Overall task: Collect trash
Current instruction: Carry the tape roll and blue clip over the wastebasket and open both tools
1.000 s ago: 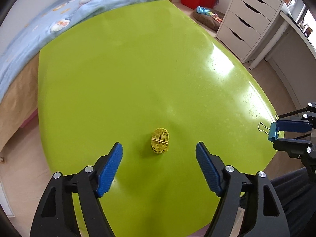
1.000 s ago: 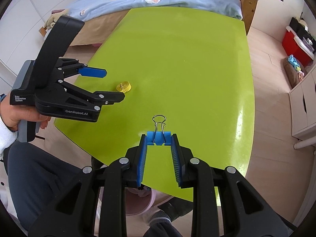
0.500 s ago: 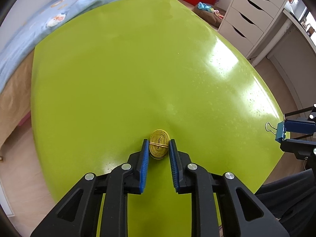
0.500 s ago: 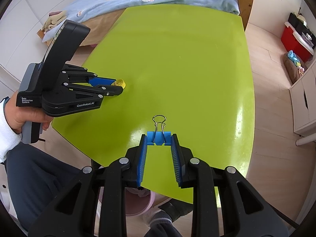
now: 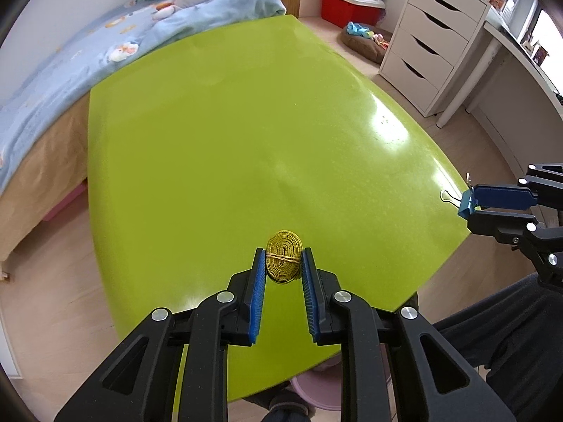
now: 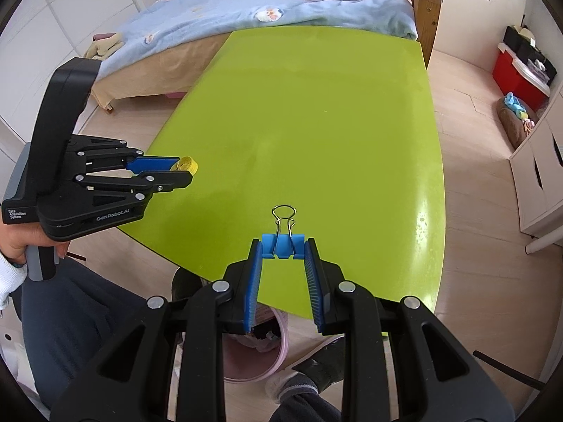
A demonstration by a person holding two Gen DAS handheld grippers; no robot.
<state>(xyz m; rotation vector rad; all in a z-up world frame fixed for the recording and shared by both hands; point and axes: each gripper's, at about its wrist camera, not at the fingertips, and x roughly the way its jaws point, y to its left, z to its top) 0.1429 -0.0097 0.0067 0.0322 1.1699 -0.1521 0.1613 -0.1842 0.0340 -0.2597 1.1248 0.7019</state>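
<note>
A yellow coiled tape roll [image 5: 283, 262] bound with a rubber band is held between my left gripper's [image 5: 283, 258] blue pads, lifted above the green table [image 5: 246, 133]. It also shows in the right wrist view [image 6: 187, 164], at the tips of the left gripper [image 6: 183, 170]. My right gripper [image 6: 283, 248] is shut on a blue binder clip [image 6: 282, 245] with wire handles, held over the table's near edge. The clip [image 5: 466, 203] and right gripper [image 5: 473, 205] show at the right in the left wrist view.
A pink bin [image 6: 257, 355] stands on the floor under the table's near edge, between my legs. A bed with a blue blanket [image 5: 88, 45] lies past the table's far left. White drawers [image 5: 436, 35] and a red box [image 5: 348, 3] stand at the right.
My left gripper closed on the yellow tape roll and lifted it off the table. My right gripper kept holding the binder clip nearly still.
</note>
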